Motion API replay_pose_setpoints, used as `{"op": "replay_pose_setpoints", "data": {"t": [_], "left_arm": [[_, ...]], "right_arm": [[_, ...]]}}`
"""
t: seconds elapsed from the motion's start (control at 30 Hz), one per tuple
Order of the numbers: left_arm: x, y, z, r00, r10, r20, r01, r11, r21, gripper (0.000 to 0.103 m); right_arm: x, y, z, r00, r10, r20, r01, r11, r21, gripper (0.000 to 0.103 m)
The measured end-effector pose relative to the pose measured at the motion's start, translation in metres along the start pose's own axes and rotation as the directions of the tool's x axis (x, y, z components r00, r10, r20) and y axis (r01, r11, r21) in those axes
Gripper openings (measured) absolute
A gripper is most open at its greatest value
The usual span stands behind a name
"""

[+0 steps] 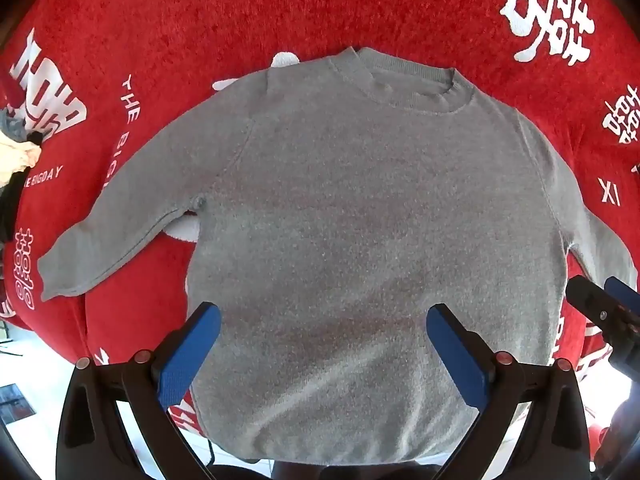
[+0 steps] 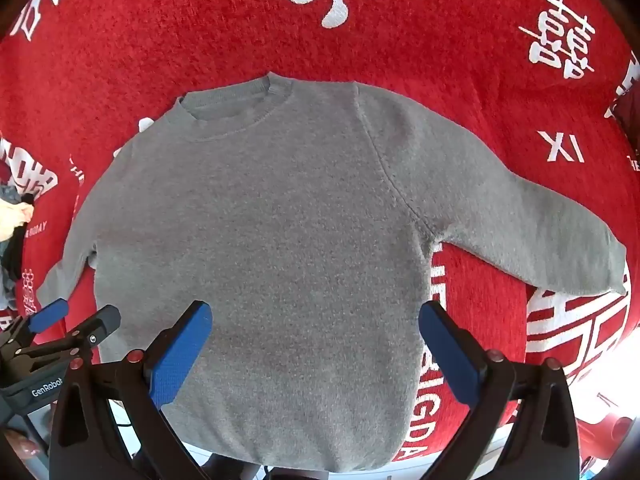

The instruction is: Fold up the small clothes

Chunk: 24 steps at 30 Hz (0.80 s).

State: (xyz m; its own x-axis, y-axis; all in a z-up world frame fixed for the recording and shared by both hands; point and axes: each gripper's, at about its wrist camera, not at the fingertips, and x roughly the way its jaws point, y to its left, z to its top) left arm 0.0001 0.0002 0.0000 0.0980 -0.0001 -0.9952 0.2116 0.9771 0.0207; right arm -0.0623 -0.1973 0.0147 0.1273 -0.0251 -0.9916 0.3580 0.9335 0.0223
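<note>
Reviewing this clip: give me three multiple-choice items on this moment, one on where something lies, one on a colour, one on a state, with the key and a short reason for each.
1. Where does the pile of other clothes lie relative to the sweater, seen from the left wrist view?
A. Off its left sleeve, at the picture's left edge
B. On its chest
C. Beyond its collar

2. What colour is the cloth under the sweater?
A. Blue with stripes
B. Red with white lettering
C. Plain white

3. How does the sweater lie?
A. Folded in half
B. Rolled up
C. Spread flat, both sleeves out

Key: A, the pile sits at the left edge past the left sleeve's cuff. B, red fabric with white characters surrounds the sweater. C, body and both sleeves lie spread out, no fold made yet.
</note>
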Motion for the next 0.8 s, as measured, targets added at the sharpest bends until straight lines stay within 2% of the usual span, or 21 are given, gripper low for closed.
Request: {"op": "replay_pose_setpoints", "data": {"t": [0.8], "left_arm": [[-0.003, 0.01, 0.001, 1.0, -0.017, 0.02, 0.018, 1.0, -0.014, 0.103]], "right_arm": [[-0.001, 0.007, 0.0, 1.0, -0.009, 0.007, 0.009, 1.0, -0.011, 0.103]]}}
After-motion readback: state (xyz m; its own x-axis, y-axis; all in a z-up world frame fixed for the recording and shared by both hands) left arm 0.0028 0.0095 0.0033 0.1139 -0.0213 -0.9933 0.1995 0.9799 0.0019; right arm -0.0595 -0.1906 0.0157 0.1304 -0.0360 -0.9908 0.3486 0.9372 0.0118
